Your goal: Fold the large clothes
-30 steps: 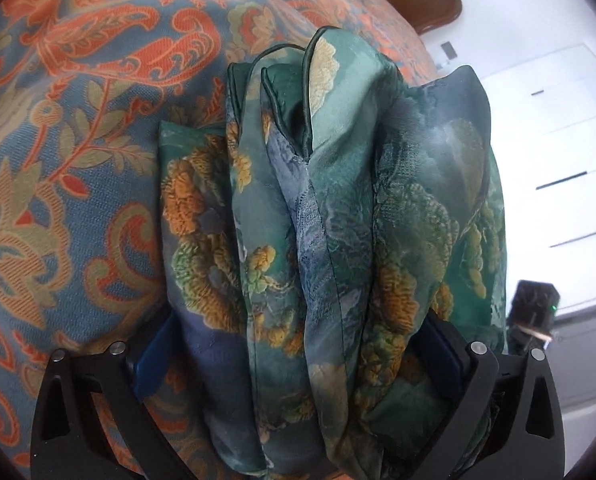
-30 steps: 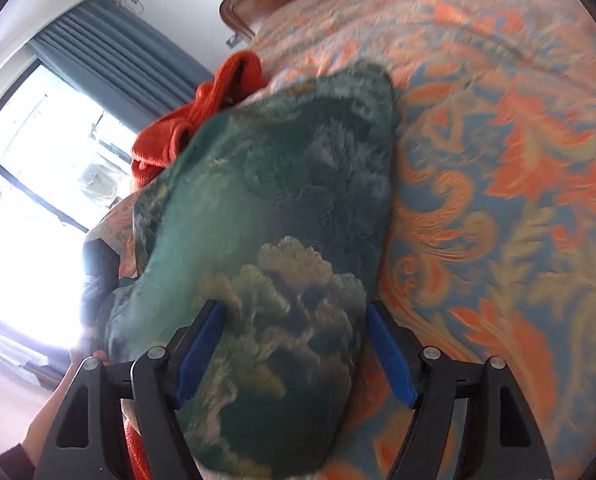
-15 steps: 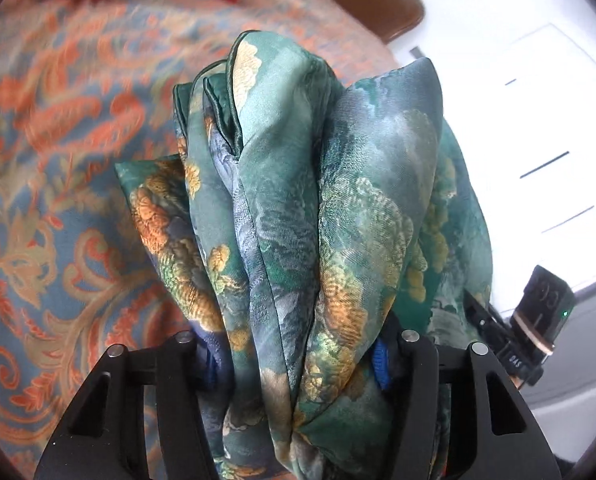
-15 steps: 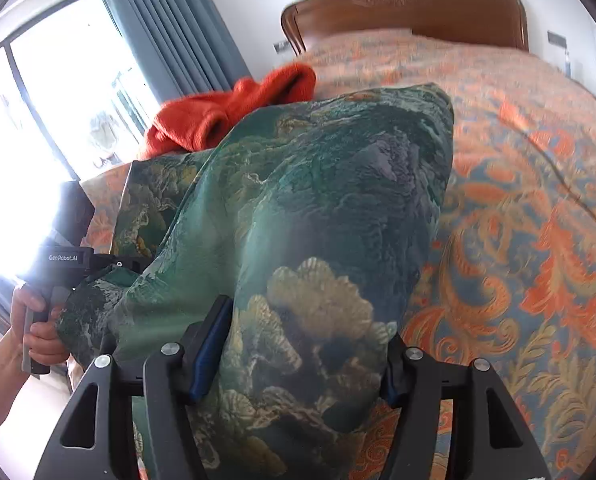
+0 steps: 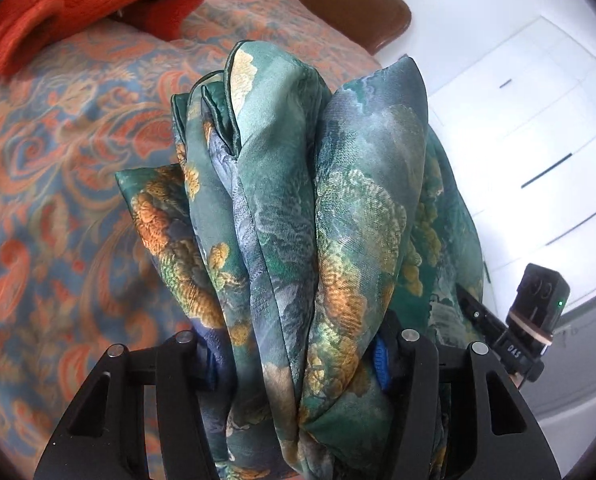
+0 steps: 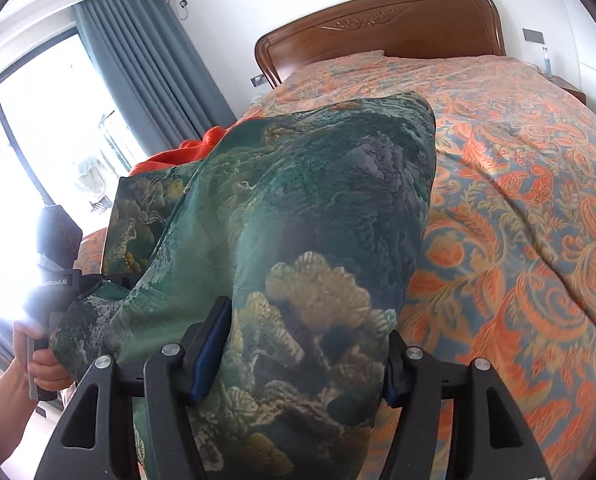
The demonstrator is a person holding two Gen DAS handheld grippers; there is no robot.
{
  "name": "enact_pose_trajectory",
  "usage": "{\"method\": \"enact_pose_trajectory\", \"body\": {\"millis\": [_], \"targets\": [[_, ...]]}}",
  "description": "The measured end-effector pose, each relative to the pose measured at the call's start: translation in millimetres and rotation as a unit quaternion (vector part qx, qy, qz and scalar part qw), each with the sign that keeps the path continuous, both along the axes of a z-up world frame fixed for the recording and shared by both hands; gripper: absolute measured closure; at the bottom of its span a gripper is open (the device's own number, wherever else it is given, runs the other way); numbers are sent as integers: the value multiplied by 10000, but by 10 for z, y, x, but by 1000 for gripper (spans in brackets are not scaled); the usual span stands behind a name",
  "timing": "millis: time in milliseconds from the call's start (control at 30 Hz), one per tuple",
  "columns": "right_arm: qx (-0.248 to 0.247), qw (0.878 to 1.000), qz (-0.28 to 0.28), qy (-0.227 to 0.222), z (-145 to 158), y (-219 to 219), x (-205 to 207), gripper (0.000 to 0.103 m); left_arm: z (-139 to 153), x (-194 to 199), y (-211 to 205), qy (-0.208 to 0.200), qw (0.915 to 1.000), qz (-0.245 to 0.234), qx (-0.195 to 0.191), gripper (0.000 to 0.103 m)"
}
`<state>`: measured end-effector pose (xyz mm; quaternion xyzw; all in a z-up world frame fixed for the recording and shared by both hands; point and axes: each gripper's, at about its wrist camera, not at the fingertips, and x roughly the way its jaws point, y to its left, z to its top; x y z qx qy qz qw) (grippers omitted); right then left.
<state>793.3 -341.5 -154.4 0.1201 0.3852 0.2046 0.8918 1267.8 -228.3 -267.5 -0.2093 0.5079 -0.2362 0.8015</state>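
Both my claws clamp the same green garment (image 5: 314,248), a folded bundle lifted off the bed: the left claw (image 5: 298,354) pinches a thick stack of its layered edges, and the right claw (image 6: 306,356) is closed on a broad, puffed fold (image 6: 298,208) of it. I judge this the carrying step, with the folding largely done. The next move calls for keeping both claws level and together, so the layers do not slip apart, and then lowering the bundle flat onto the bedspread (image 6: 518,208) before letting go. The claw pads are mostly buried in cloth, so I cannot tell how deep either grip reaches. The bundle's lower edge is cut off below both views, and its full shape is hard to read. In the right view the person's hand (image 6: 42,364) on the left grip is washed out by window glare. Beyond, an orange garment (image 5: 78,4) lies bunched near the headboard (image 6: 382,28), half hidden behind the green one.
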Motion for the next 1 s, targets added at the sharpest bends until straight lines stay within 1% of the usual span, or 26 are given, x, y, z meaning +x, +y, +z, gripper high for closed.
{"method": "enact_pose_trajectory", "body": {"millis": [67, 100, 133, 167, 200, 233, 267, 300, 333, 400, 467, 500, 533, 567, 600, 633, 667, 733, 767, 800, 833, 867, 933, 967, 1000], "targets": [[49, 9999, 1, 91, -69, -75, 175, 40, -95, 129, -31, 11, 10000, 41, 62, 45], [79, 9998, -9, 162, -148, -118, 301, 40, -241, 226, -69, 92, 9997, 86, 185, 39], [122, 9995, 5, 279, -244, -152, 400, 40, -374, 285, -85, 208, 9992, 167, 298, 30], [165, 9990, -7, 405, -334, -178, 465, 39, -459, 325, -95, 310, 9986, 259, 327, 25], [242, 9977, -82, 632, -490, -218, 560, 33, -587, 362, -79, 428, 9980, 372, 273, 17], [348, 9956, -165, 859, -652, -261, 635, 30, -640, 370, -57, 432, 9979, 432, 203, 11], [515, 9932, -211, 1026, -776, -309, 675, 24, -631, 360, -40, 352, 9982, 448, 174, 9], [706, 9913, -232, 1089, -846, -369, 680, 18, -592, 352, -43, 260, 9986, 426, 169, 9], [809, 9907, -212, 1072, -844, -400, 664, 16, -537, 308, -30, 178, 9990, 346, 201, 9], [954, 9902, -204, 995, -760, -472, 594, 11, -411, 179, 9, 29, 9991, 241, 349, 9], [898, 9911, -201, 959, -641, -524, 492, 10, -255, 57, 35, -252, 9978, 229, 573, 9], [809, 9925, -230, 888, -559, -562, 422, 10, -136, -93, 82, -536, 9947, 286, 824, 9], [727, 9940, -274, 771, -472, -605, 326, 10, 4, -273, 105, -890, 9887, 365, 1152, 5], [678, 9949, -306, 683, -405, -623, 237, 9, 102, -391, 92, -1118, 9832, 422, 1380, 3], [549, 9965, -379, 506, -268, -669, 84, 9, 256, -601, 48, -1513, 9708, 542, 1778, 3], [421, 9975, -436, 358, -173, -684, -38, 8, 338, -709, 5, -1724, 9627, 618, 1992, 1], [258, 9983, -491, 187, -83, -697, -140, 7, 462, -915, -60, -2057, 9477, 764, 2319, 1], [-292, 9976, -601, -203, 135, -634, -489, 4, 639, -1238, -152, -2553, 9221, 1038, 2717, 1], [-540, 9959, -642, -343, 209, -618, -640, 3, 708, -1387, -179, -2745, 9105, 1178, 2859, 1], [-893, 9922, -686, -542, 305, -528, -865, 3, 763, -1459, -246, -2884, 9013, 1295, 2963, 1], [-1079, 9894, -709, -668, 367, -486, -988, 3, 801, -1522, -297, -2968, 8954, 1366, 3024, 0], [-1265, 9861, -742, -778, 424, -432, -1126, 3, 812, -1485, -388, -3001, 8931, 1392, 3050, 0], [-1604, 9781, -837, -1030, 565, -308, -1465, 3, 861, -1641, -491, -3042, 8908, 1403, 3070, 0], [-1664, 9757, -908, -1100, 617, -258, -1535, 3, 926, -1725, -513, -3076, 8891, 1424, 3075, 0], [-1673, 9736, -1016, -1174, 671, -213, -1695, 3, 966, -1826, -556, -3156, 8845, 1463, 3109, 0]]}}
